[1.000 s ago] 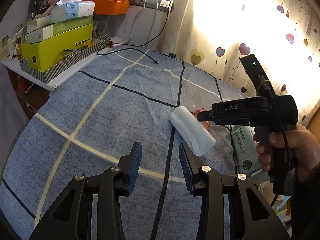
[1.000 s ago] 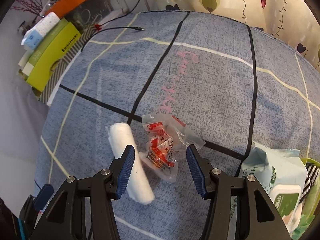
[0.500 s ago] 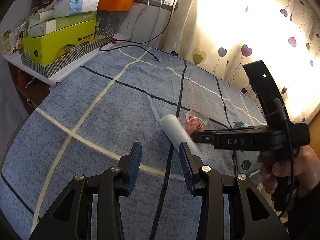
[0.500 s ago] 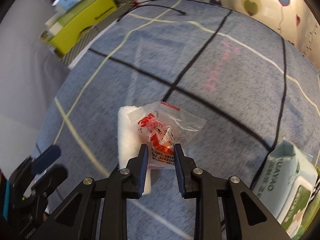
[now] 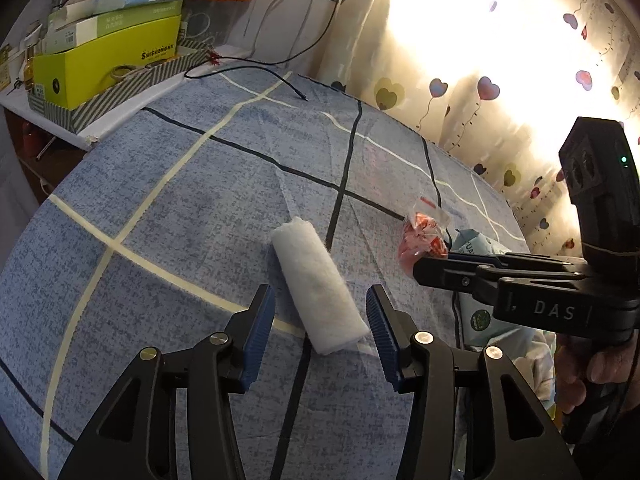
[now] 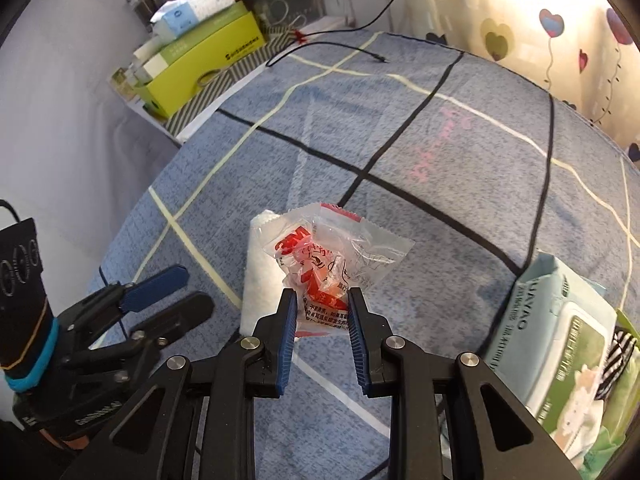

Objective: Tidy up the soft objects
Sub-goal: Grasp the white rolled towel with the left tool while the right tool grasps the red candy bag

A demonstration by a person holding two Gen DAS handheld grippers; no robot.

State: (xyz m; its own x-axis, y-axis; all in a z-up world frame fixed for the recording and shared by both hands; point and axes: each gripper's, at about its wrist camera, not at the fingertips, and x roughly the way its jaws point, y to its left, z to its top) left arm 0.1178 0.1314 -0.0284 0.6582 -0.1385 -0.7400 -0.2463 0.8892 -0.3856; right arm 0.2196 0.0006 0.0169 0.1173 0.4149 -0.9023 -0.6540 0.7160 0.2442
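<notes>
Soft goods lie on a blue checked bedcover point(image 5: 168, 208) beside a sunlit heart-print curtain point(image 5: 480, 60), with a yellow-green box point(image 5: 104, 60) on the side shelf. A white rolled cloth point(image 5: 320, 288) rests on the cover, its long axis running from the left gripper point(image 5: 320, 332) away toward the upper left; the jaws are opening around its near end. The right gripper point(image 6: 322, 312) pinches a clear earplug packet point(image 6: 332, 256), lifted just above the roll.
</notes>
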